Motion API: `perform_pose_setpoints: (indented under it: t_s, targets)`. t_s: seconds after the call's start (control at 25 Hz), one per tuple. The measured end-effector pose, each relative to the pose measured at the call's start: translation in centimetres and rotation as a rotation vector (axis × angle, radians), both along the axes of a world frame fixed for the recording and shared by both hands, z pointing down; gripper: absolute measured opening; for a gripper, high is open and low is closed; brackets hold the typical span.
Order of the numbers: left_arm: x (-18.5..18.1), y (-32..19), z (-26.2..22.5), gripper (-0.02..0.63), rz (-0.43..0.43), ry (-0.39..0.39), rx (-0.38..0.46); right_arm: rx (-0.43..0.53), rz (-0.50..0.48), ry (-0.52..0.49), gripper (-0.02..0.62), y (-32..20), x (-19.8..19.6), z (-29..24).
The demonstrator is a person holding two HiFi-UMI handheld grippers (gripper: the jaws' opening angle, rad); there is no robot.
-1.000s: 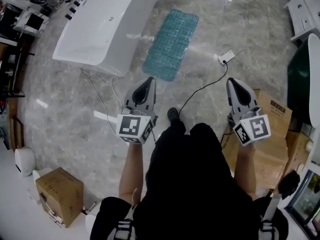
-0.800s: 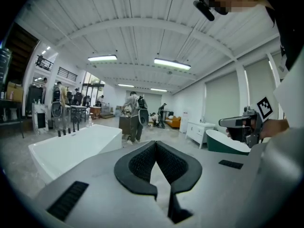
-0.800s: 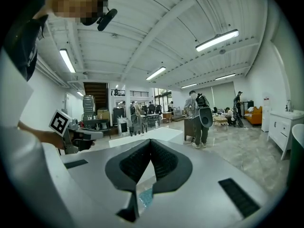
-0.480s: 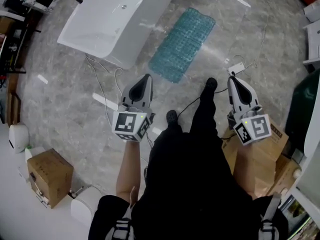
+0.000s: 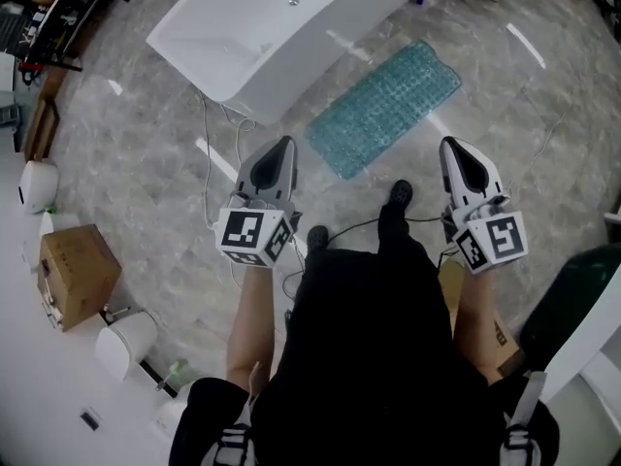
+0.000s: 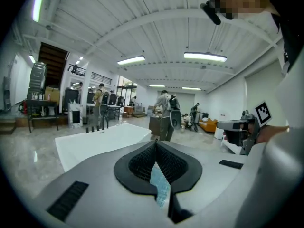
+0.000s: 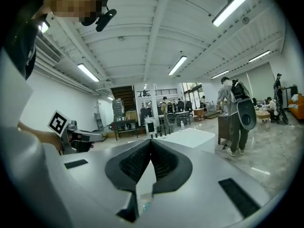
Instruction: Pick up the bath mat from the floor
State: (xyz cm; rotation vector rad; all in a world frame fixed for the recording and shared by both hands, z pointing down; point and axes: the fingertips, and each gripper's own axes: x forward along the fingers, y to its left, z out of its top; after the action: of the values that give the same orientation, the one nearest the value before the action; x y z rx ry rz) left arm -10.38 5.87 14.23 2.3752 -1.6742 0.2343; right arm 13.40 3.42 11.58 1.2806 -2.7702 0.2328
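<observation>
A teal bath mat lies flat on the grey marble floor beside the white bathtub. Both grippers are held out level in front of the person, well above the floor and short of the mat. In the head view my left gripper points at the floor near the mat's near-left corner; its jaws are shut and hold nothing. My right gripper is to the right of the mat's near end, also shut and holding nothing. In the left gripper view a sliver of the bath mat shows below the closed jaws.
A cardboard box and white fixtures stand at the left. A black cable trails by the person's shoes. A dark green object is at the right. People stand beyond the tub.
The person has stepped forward and turned; the mat and tub now sit further right and nearer in the head view. Both grippers moved along with the person and stayed shut.
</observation>
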Motion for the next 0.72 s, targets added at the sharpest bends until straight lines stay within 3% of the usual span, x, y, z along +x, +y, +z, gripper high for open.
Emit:
perform_pose_setpoints:
  t_s: [0.28,0.52,0.72]
  targets:
    - [3.4,-2.0,1.3,0.014,-0.169,0.054,-0.057,-0.07,-0.229,0.009,0.012,-4.7,0.9,1.6]
    - [4.0,-1.9,5.2,0.014,-0.226,0.075,-0.169,-0.182,-0.378,0.02,0.012,-6.5,-1.7,6.3]
    - [2.5,-2.4,9.9,0.014,-0.252,0.096,-0.246,-0.241,-0.427,0.051,0.012,-7.5,-4.3,10.6]
